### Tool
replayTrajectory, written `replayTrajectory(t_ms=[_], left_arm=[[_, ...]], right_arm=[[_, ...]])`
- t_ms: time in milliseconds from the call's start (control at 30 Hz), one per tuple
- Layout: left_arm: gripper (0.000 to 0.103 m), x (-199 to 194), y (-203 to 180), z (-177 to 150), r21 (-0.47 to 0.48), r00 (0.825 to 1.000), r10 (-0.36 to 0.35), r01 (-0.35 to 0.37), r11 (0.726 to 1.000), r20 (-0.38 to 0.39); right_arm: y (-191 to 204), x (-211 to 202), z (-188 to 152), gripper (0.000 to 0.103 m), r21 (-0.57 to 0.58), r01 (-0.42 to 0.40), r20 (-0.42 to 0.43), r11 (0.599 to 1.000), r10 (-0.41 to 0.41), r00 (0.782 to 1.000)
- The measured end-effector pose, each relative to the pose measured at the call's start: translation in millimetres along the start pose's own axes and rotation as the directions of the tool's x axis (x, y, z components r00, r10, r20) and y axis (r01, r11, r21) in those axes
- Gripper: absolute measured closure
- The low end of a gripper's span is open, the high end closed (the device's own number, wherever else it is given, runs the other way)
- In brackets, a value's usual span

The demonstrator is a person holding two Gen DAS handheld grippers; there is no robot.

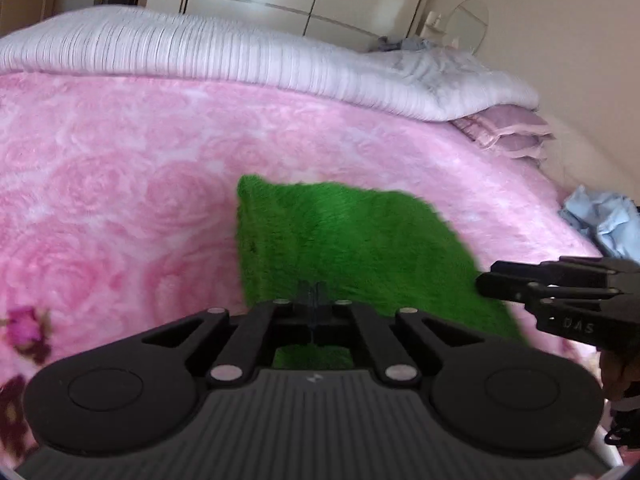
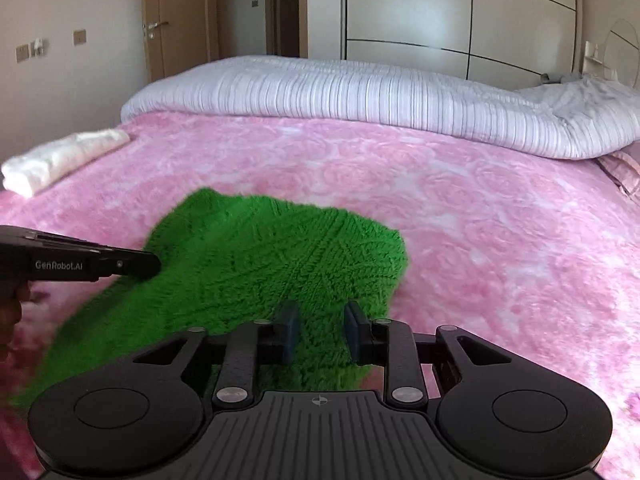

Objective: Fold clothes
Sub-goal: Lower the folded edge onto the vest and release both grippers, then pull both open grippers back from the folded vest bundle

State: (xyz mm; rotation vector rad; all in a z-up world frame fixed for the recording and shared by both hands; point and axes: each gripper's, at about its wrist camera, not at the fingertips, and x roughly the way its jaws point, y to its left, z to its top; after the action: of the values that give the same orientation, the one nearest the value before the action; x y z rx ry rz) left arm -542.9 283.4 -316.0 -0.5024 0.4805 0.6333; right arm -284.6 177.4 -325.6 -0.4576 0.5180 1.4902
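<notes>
- Black left tongs [image 1: 315,300] are pressed together with no gap showing between the tips, and the near edge of the green knitted garment [image 1: 344,240] is pinched between them. Green fabric also shows below, through the opening of the linkage.
- From the right wrist view the left tongs [image 2: 154,265] come in from the left edge, level and pointing right, with their tip on the left border of the green knitted garment [image 2: 272,264]. The cloth there looks raised off the bed.
- Right tongs [image 2: 323,330] stand part open, a clear gap between the two blue pads [image 2: 289,326], with the garment's near edge lying in that gap. I cannot tell whether the pads touch the fabric.
- From the left wrist view the right tongs [image 1: 486,280] reach in from the right edge, roughly level and pointing left, their tip at the right border of the garment.
- Bright green, fluffy and thick, the garment shows a ribbed, criss-cross knit pattern. It lies spread near the front edge of the bed, its far corner on the left rounded and slightly lifted, its outline uneven.
- Under it is the pink rose-patterned blanket [image 2: 480,216] covering the bed.
- A folded white cloth [image 2: 60,158] lies at the bed's left edge, well apart from the garment.
- A striped pale duvet [image 2: 360,96] is heaped along the far side of the bed.
- A crumpled light blue cloth [image 1: 604,216] sits at the bed's right edge.
</notes>
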Motion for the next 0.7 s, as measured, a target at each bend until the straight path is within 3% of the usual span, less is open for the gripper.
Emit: replayTrajectory(t_ms=[100,200,300,467,700], left_arm=[[0.103,-18.0,-19.9,-7.8,0.018,0.998,-0.066,0.066,0.998,0.017],[0.103,-6.3,-40.4,-24.2,0.114,0.998,-0.031,0.036,0.993,-0.046],[0.103,8.5,-46.2,-41.3,0.155,0.998,0.004,0.004,0.988,-0.056],[0.103,-13.8,-55.5,-38.9,0.143,0.998,0.039,-0.032,0.989,-0.05],[0.103,-62.3,-56.9,-66.3,0.073,0.999,0.043,-0.041,0.996,-0.021]], right_arm=[[6.1,-27.8,-7.8,0.076,0.031,-0.021,0.04,0.999,0.02,0.999],[17.3,-44.5,-17.8,0.076,0.049,-0.044,0.051,0.998,0.042,0.998],[26.7,-26.1,-33.0,0.076,0.026,-0.012,-0.054,1.0,0.014,0.998],[32.3,-30.7,-38.3,0.076,0.008,0.019,-0.043,1.0,-0.018,0.999],[41.8,-96.7,-53.5,0.076,0.091,-0.024,0.044,0.996,0.02,0.999]])
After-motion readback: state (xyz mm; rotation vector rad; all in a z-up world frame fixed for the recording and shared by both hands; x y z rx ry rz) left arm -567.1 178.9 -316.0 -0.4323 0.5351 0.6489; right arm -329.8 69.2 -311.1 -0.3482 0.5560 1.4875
